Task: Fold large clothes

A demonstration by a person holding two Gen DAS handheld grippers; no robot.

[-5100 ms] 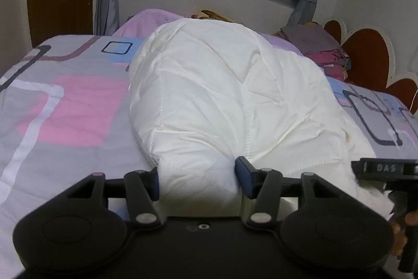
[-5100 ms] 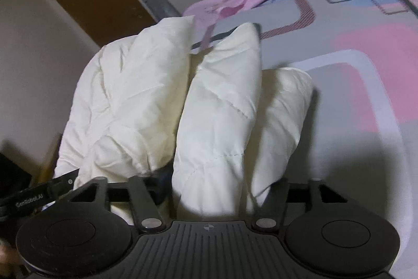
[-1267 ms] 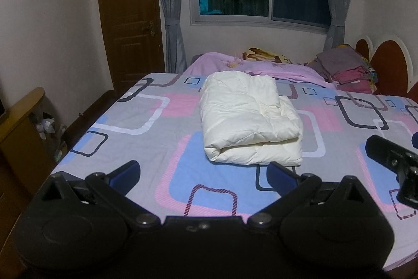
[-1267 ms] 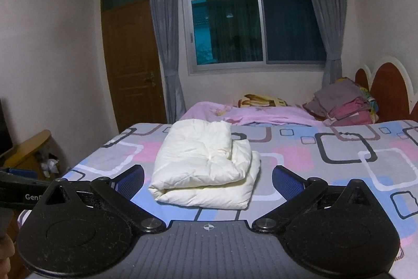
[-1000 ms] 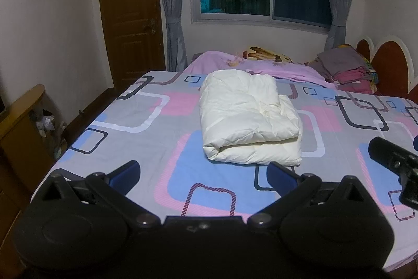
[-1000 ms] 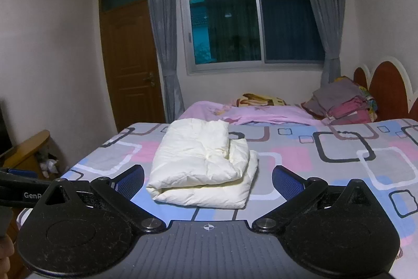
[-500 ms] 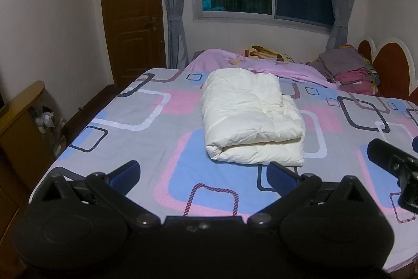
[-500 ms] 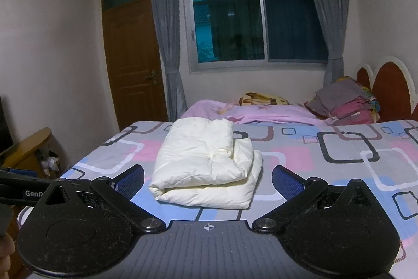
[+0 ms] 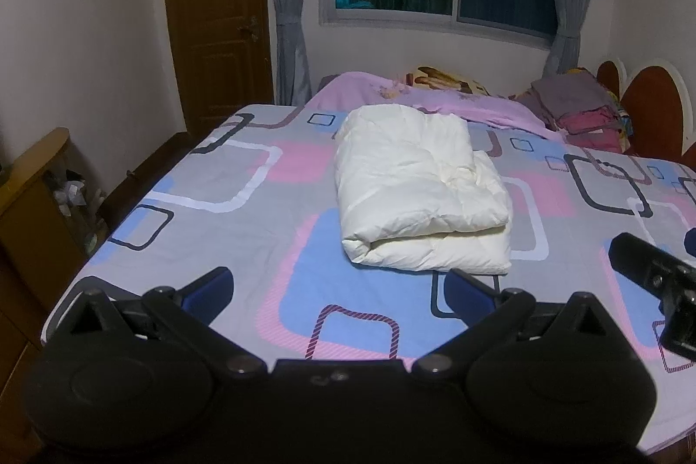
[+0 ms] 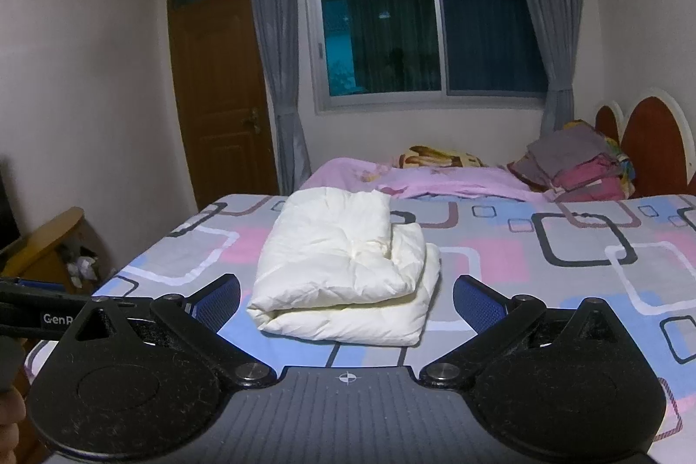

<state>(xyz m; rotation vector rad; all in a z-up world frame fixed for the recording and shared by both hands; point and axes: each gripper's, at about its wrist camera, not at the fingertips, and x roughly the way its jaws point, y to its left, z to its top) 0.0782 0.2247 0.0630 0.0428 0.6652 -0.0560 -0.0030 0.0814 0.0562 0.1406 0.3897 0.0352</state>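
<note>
A cream-white padded garment (image 9: 417,190) lies folded in a thick rectangular bundle in the middle of the bed (image 9: 243,229). It also shows in the right wrist view (image 10: 348,268). My left gripper (image 9: 337,288) is open and empty, held back from the bundle near the bed's front edge. My right gripper (image 10: 346,296) is open and empty, also back from the bundle. The right gripper's body (image 9: 652,281) shows at the right edge of the left wrist view.
A pink blanket (image 10: 417,177) and a stack of folded clothes (image 10: 574,164) lie at the far side of the bed by the red headboard (image 10: 652,142). A wooden cabinet (image 9: 30,211) stands left of the bed. A door (image 10: 217,94) and window are behind.
Five seconds ago both grippers were shut on the white garment. They have since let go, opened and pulled back from the bed. Over the last second only small camera shifts.
</note>
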